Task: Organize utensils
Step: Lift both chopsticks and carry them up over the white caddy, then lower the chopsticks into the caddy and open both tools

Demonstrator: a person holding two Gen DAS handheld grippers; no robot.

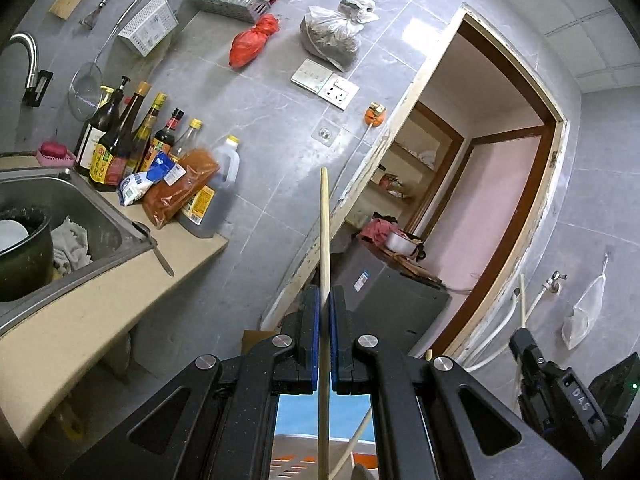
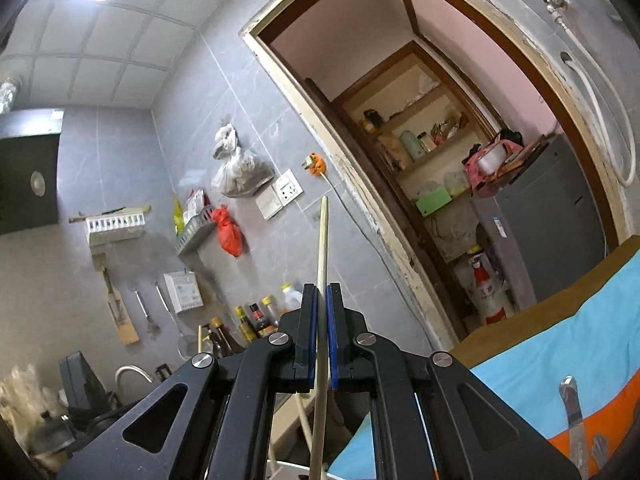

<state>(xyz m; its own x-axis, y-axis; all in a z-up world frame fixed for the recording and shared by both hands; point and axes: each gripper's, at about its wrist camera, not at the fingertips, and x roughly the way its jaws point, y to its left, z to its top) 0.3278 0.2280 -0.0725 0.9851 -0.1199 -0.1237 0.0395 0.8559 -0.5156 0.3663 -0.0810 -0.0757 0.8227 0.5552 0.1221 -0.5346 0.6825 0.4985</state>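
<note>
Left wrist view: the left gripper [image 1: 325,300] is clamped on a pale wooden chopstick [image 1: 324,224], which runs straight up between the blue pads [image 1: 316,344] and ends in front of the grey tiled wall, just left of the doorway [image 1: 496,184]. A second thin stick [image 1: 356,440] crosses below the jaws over a blue and orange cloth [image 1: 304,408]. Left of the doorway, along the wall, stands a row of sauce bottles [image 1: 132,140] beside the steel sink [image 1: 60,216], with a knife [image 1: 160,258] lying across the sink's corner. The right gripper's body [image 1: 560,388] shows at the lower right, below the doorway.

Right wrist view: the right gripper [image 2: 322,300] likewise squeezes a pale chopstick [image 2: 322,248] between its blue pads [image 2: 312,340]; the stick rises past the fingertips and ends left of the doorway [image 2: 440,128], near the wall socket [image 2: 280,194]. Below and right of the doorway lies the blue and orange cloth [image 2: 560,360] with a metal utensil handle [image 2: 572,408] resting on it. A grey fridge [image 2: 552,216] stands inside the doorway. Far left of it hang a red bag [image 2: 228,232] and a clear bag [image 2: 236,164].
</note>
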